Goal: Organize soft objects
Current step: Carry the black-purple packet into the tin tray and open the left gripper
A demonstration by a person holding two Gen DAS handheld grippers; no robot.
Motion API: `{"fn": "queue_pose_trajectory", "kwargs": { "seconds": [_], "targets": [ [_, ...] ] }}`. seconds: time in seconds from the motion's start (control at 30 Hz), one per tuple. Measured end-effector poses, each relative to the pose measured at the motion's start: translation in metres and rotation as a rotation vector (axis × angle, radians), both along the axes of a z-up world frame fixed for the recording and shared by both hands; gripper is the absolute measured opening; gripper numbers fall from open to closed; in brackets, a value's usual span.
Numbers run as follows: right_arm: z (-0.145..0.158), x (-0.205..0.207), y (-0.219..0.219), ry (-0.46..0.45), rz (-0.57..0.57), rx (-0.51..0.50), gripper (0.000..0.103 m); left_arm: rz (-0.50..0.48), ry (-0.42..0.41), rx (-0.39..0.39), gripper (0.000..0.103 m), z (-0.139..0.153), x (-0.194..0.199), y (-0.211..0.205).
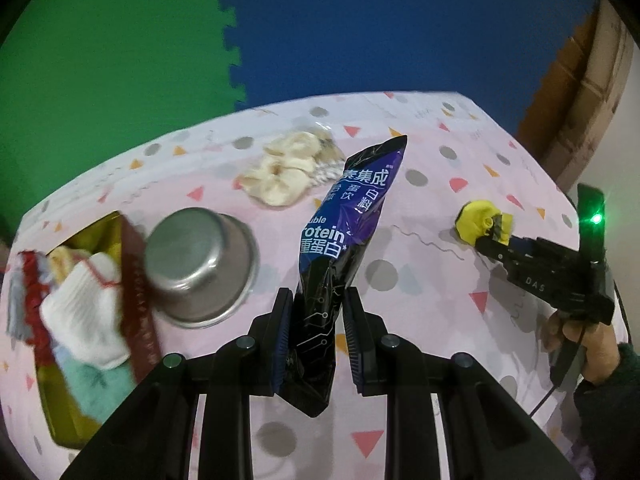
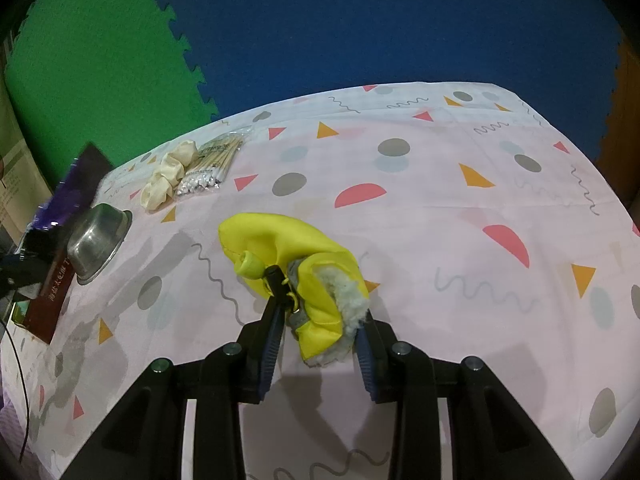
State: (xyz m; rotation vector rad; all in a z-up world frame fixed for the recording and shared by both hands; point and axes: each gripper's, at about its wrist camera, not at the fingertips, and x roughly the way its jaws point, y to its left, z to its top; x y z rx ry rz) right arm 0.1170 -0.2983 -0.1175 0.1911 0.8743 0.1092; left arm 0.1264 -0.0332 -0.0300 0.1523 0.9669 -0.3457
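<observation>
The left tool [image 1: 316, 336] clamps a crumpled purple pouch [image 1: 344, 232], lifted clear of the worktop [image 1: 420, 264] just right of the steel bowl [image 1: 196, 264]. Left of the bowl, a box [image 1: 132, 280] already holds socks and cloths, so sorting seems partly done. Well right of the bowl, the right tool [image 2: 320, 320] grips a yellow fleece-lined bootie [image 2: 304, 276] resting on the worktop. Beyond the bowl, a cream scrunchie [image 1: 280, 176] waits.

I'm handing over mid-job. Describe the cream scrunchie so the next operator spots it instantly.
On the pink patterned tablecloth, look toward the far edge, beyond the upturned steel bowl. The cream scrunchie lies there against a clear pack of cotton swabs. It is the only ruffled, satiny fabric ring.
</observation>
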Motion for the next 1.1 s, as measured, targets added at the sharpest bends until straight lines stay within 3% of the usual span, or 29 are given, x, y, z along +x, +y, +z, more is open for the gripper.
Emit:
{"fn": "queue_pose_trajectory", "kwargs": {
  "seconds": [0.6,1.1],
  "targets": [
    [0.0,0.0,0.001,0.0,0.0,-0.001,0.034,0.313,-0.053,0.001,0.023,0.029,-0.021,0.124],
    [0.0,0.0,0.001,0.0,0.0,-0.001,0.035,0.568,-0.051,0.054,0.023,0.014,-0.032,0.225]
  ]
}}
